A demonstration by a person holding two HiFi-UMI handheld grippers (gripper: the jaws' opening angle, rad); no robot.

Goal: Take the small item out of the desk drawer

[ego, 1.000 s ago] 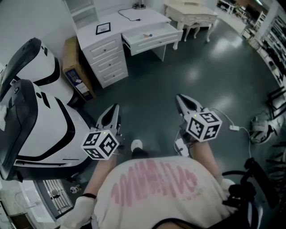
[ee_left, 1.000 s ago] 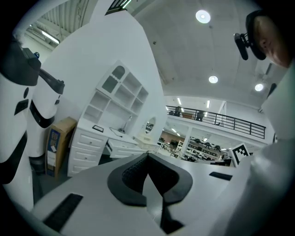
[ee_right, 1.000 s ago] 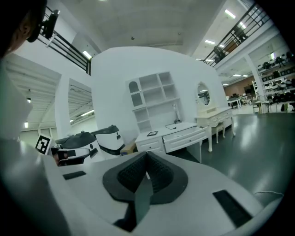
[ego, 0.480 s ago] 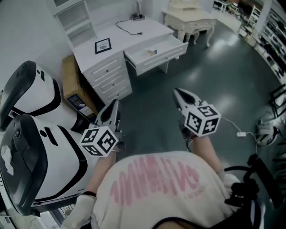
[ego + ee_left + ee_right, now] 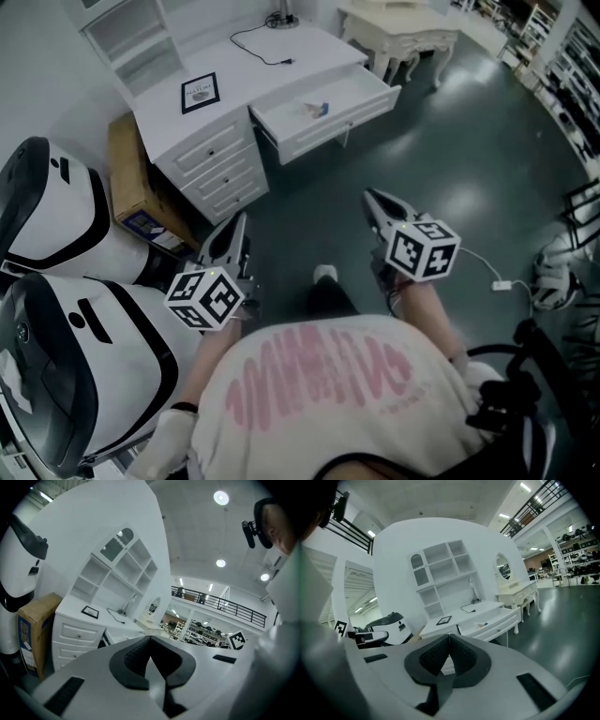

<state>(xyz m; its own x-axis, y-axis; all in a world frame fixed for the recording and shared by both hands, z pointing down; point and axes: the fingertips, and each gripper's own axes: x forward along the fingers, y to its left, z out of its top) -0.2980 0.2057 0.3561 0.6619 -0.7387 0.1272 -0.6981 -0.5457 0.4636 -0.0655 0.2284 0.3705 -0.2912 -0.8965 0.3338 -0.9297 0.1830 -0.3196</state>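
The white desk [image 5: 225, 84] stands ahead across the dark floor, its wide drawer [image 5: 349, 114] pulled open. A small bluish item [image 5: 321, 109] lies inside the drawer next to a pale scrap; it also shows in the right gripper view as the small item [image 5: 483, 624]. My left gripper [image 5: 234, 228] and right gripper [image 5: 372, 199] hang in front of the person's body, well short of the desk. Both are shut with nothing between the jaws, as the left gripper [image 5: 150, 638] and right gripper [image 5: 449, 636] show close up.
A cardboard box [image 5: 131, 187] leans against the desk's left drawer stack. Large white-and-black machine shells [image 5: 56, 225] fill the left side. A framed picture [image 5: 199, 92] and a black cable [image 5: 262, 45] lie on the desktop. A cream table [image 5: 403, 23] stands behind; a white cord [image 5: 502, 279] lies on the floor at right.
The desk and its open drawer have drawn nearer and shifted down in the head view as the person walks forward. Both grippers keep their place, shut.
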